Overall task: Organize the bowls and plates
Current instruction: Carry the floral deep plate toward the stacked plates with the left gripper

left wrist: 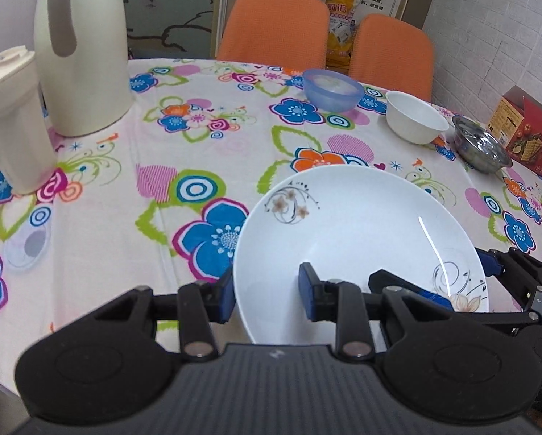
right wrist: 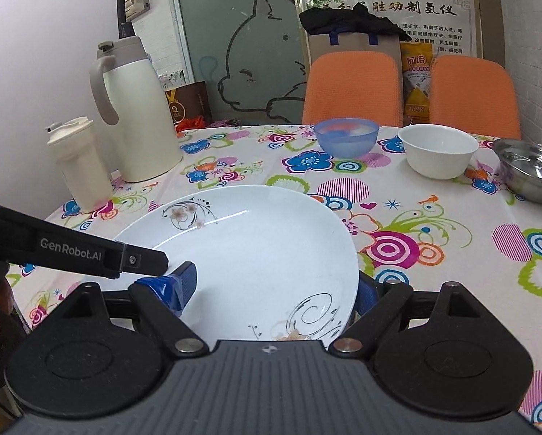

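Left wrist view first: your left claw (left wrist: 267, 297) is pinched on the near rim of the white plate (left wrist: 358, 239), one blue pad outside the rim and the other inside the well. Your right claw (right wrist: 274, 290) straddles the same plate from the other side, its left pad (right wrist: 183, 282) over the inside and its right pad at the outer edge; you cannot tell from either view whether those pads actually press on the rim. The left claw's black arm crosses the lower left of the right wrist view and ends at the plate's edge.

The plate is deep and glossy, plain white with a thin streak of reflected light. It carries two sprigs of pale brown flowers with black curling stems, one near the far rim and one at the near rim by your right claw. It sits tilted over the surface (left wrist: 125, 188), which wears a cloth printed with blue, orange and pink flowers.

Farther on, a translucent blue bowl (right wrist: 345, 139), a white bowl (right wrist: 437, 154) and a metal bowl (right wrist: 530, 170) stand in a row near the far edge, each apart from the next. To the left stand a small cream lidded cup (right wrist: 78, 166) and, behind it, a tall cream jug (right wrist: 140, 116) with a grey handle. A red box (left wrist: 528, 137) lies at the right beyond the metal bowl. Two orange chairs (right wrist: 354, 87) stand behind the surface.
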A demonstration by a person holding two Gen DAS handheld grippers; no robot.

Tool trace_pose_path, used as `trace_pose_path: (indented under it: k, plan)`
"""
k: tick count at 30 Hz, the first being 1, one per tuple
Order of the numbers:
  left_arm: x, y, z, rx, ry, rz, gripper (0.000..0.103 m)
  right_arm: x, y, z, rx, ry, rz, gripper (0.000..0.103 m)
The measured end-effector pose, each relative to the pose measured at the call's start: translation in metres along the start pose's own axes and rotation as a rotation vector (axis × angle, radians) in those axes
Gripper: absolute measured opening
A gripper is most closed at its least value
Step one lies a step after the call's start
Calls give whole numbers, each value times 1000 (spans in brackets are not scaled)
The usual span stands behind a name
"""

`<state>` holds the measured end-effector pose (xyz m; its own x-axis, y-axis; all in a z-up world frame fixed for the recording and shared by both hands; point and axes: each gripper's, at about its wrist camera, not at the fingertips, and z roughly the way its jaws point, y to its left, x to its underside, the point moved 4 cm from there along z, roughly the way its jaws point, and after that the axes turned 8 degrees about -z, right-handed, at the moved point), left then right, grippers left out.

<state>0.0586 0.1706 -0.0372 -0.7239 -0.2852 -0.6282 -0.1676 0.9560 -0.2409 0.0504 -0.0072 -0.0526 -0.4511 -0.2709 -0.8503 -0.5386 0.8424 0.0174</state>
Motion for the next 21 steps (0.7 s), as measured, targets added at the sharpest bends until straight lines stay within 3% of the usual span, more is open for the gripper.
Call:
trace_pose_path:
  k: [4,7,12,14,17,21]
  plan:
    - [2,5,0,1,-17,2,29,6,6,4,-1,20,-15,74]
    - [0,7,-5,-30,-50,9,29,6,4,0,8,-5,12,74]
    - [-12,11,-16,-21,-91,-44,33,3,0,-5,26,-33,52,75]
    - [-15,11,-20,-25,-106,-49,38,3,5,-2,51,-10,-18,76]
    - [-16,7,-23,-20,-114,-44,38,4,1,-2,78,0,-43,76]
    - [-15,-6,-22,5,-108,-31,40,-1,-14,-17,90,-76,18,74]
